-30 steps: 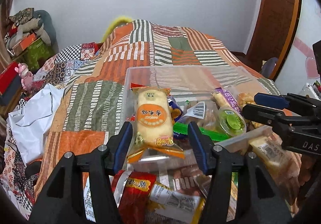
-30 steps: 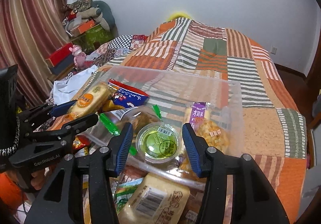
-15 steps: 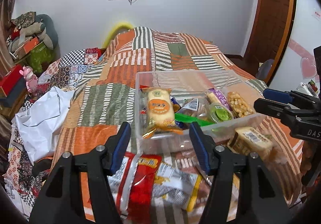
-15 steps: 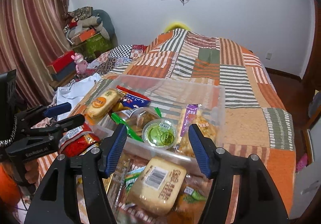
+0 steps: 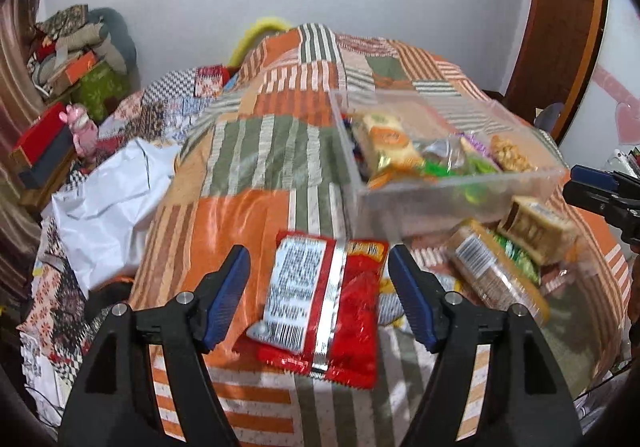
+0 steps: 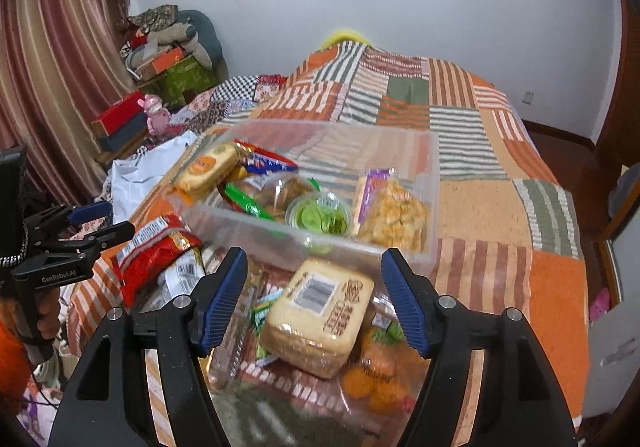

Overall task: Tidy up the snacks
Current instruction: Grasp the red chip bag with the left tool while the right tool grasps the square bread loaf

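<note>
Jaws of left gripper [image 5: 319, 298] opening, apart, pads clear of red snack packet [image 5: 320, 303] lying between them on patchwork bedspread [image 5: 248, 159]. Jaws of right gripper [image 6: 314, 298] opening too, spread either side of cream biscuit pack [image 6: 320, 311], not touching it. Clear plastic bin [image 6: 304, 243] sits on bedspread just beyond both packs; inside bin: orange-label cake [image 6: 206, 167], green jelly cup [image 6: 320, 217], puffed snack bag [image 6: 390, 213]. Loose packets heaped just in front of bin.

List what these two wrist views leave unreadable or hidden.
- Red snack packet: print blurred, left wrist view.
- Green cup label: blurred, behind the clear bin wall, right wrist view.
- Orange-coloured snacks, right wrist view: blurred under clear wrap.
- Right gripper: cut off by left view's edge.
</note>
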The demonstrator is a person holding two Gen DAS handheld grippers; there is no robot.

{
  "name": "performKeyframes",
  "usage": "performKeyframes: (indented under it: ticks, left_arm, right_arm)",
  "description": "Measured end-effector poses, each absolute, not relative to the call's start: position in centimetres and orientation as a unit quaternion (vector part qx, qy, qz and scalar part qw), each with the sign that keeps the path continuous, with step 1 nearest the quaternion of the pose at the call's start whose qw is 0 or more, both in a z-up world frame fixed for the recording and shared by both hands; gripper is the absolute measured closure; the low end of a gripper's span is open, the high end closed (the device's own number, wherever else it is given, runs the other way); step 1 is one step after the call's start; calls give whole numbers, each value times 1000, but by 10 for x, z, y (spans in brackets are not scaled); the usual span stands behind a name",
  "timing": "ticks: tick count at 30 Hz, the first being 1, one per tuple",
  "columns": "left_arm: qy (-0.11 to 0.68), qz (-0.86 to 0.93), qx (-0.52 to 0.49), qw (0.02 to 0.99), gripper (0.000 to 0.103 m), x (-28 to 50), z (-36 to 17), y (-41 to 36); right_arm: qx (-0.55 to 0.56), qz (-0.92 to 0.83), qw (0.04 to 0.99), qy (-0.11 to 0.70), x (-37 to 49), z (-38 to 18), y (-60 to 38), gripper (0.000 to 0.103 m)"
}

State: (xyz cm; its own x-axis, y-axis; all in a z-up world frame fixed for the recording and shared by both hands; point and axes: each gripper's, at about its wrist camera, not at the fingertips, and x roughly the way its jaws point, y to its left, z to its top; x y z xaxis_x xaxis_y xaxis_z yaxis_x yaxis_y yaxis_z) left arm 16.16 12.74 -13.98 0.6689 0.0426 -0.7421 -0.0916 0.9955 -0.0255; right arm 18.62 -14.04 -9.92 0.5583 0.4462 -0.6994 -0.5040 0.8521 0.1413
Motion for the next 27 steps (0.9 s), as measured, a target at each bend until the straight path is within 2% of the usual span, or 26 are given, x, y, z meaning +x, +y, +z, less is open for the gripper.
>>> performKeyframes:
  ticks: [6, 10, 18, 20, 27]
  left_arm:
    - [432, 23, -24, 901, 31, 160, -165, 126]
    - [442, 20, -32, 896, 21, 163, -177, 128]
    - [453, 21, -50, 890, 15, 172, -193, 139]
    - [453, 19, -60, 889, 14, 174, -195, 142]
    - [452, 23, -94, 887, 14, 180, -205, 153]
  right_arm:
    - [-28, 267, 870, 414, 185, -116, -146, 35]
    - [-24, 264, 867, 422, 184, -123, -145, 34]
    - [-18, 262, 864, 430, 189, -132, -139, 31]
    - [-19, 261, 865, 427, 189, -133, -137, 27]
    - [-32, 251, 870, 423, 191, -139, -133, 25]
